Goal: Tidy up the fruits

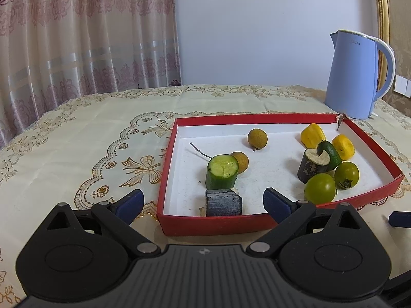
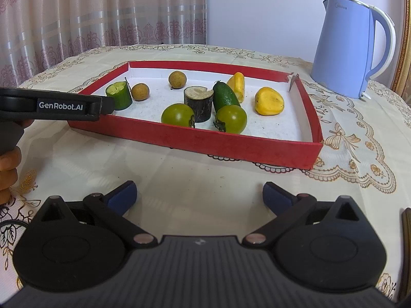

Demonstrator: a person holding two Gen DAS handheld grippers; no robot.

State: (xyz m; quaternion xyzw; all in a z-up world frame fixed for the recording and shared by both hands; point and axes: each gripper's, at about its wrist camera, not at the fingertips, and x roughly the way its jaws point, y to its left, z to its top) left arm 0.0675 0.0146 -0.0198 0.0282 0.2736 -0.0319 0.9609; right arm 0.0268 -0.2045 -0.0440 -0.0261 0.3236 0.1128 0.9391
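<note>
dark block [image 1: 223, 202] only in left view, hand [image 2: 9, 165] only in right

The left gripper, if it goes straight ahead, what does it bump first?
Probably the small dark grey block just inside the red tray's near wall, with the cut green cucumber piece right behind it. The left gripper is open; depth is unclear.

You are in a home, at a table [image 2: 205, 179] with a cream cloth with gold bows and flowers on it. A blue kettle [image 2: 352, 48] stands on the table. Behind the table hangs a pink flowered curtain [image 1: 84, 33], beside a plain white wall [image 1: 251, 25].
</note>
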